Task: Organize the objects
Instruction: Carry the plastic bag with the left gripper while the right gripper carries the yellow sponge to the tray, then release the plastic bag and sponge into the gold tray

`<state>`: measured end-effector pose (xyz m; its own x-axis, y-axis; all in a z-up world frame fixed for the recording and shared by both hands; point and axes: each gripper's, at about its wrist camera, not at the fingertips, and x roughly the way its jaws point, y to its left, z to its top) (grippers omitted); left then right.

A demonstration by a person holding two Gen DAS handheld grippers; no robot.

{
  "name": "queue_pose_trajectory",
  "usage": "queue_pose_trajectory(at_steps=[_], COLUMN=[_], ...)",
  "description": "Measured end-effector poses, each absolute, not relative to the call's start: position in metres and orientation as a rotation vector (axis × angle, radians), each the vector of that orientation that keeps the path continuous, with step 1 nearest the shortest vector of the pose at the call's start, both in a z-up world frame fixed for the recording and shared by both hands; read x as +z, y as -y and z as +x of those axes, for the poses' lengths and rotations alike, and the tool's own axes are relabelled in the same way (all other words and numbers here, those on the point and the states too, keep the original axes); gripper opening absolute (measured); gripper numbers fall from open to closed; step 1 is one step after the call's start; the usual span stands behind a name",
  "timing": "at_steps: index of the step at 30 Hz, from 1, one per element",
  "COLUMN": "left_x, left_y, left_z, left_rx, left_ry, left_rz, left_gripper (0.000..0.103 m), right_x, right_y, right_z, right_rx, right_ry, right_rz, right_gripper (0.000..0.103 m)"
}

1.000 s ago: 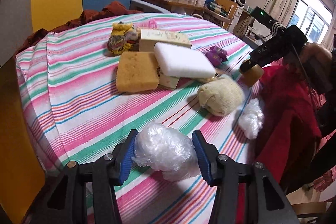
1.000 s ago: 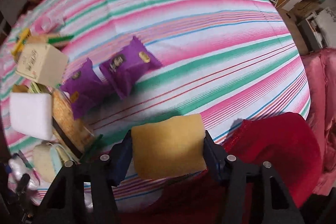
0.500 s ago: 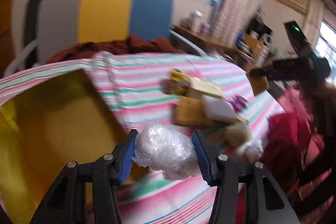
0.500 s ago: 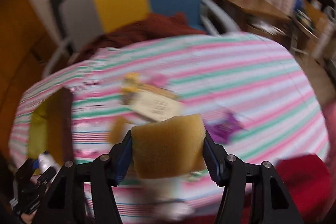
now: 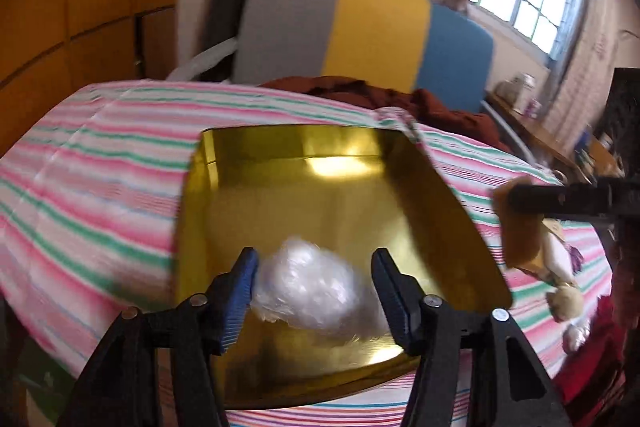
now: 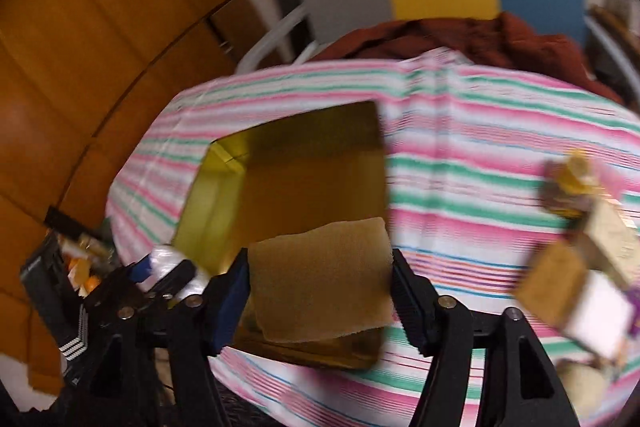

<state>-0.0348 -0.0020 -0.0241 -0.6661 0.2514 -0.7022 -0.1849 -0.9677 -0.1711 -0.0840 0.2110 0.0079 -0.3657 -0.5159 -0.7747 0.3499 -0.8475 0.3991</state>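
Note:
My left gripper [image 5: 316, 287] is shut on a crumpled clear plastic bag [image 5: 316, 291] and holds it over the open gold box [image 5: 280, 155] on the striped tablecloth. My right gripper [image 6: 320, 287] is shut on a yellow-brown sponge [image 6: 322, 279], above the near edge of the same gold box [image 6: 224, 195]. In the left wrist view the right gripper with the sponge [image 5: 520, 235] comes in from the right, beside the box. In the right wrist view the left gripper with the plastic bag [image 6: 168, 263] shows at the lower left.
A heap of other items [image 6: 580, 259] (sponges, a carton, purple packets) lies on the cloth to the right. A round beige bundle [image 5: 566, 301] and another plastic bag [image 5: 576, 333] sit near the table's right edge. A grey-yellow-blue chair [image 5: 360, 31] with dark red cloth stands behind the table.
Both grippers have swung left, away from the heap of items, and now hang at the gold box. Each has kept hold of its object throughout.

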Motion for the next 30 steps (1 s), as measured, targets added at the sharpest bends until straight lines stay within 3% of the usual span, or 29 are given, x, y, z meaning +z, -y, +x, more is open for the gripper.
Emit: queue_pose_trajectory(at_steps=[3,15,30], left_x=[-0.024,-0.017,-0.008], left_y=[0.012,0.033,0.005], left_z=[-0.036,-0.028,-0.017], left_rx=[2.715,2.786,2.769], left_ry=[0.131,0.186,0.098], left_rz=[-1.155,-1.157,-1.157], left_gripper=[0.069,0.069,0.069], right_x=[0.002,-0.005,0.01], right_y=[-0.189,-0.18,-0.195], right_z=[-0.076,-0.049,-0.02], right_rx=[-2.166,-2.32,-2.545], right_ry=[0.252,0.151,-0.039], right_rz=[1.349,1.282,1.117], right_gripper=[0.09,0.093,0.101])
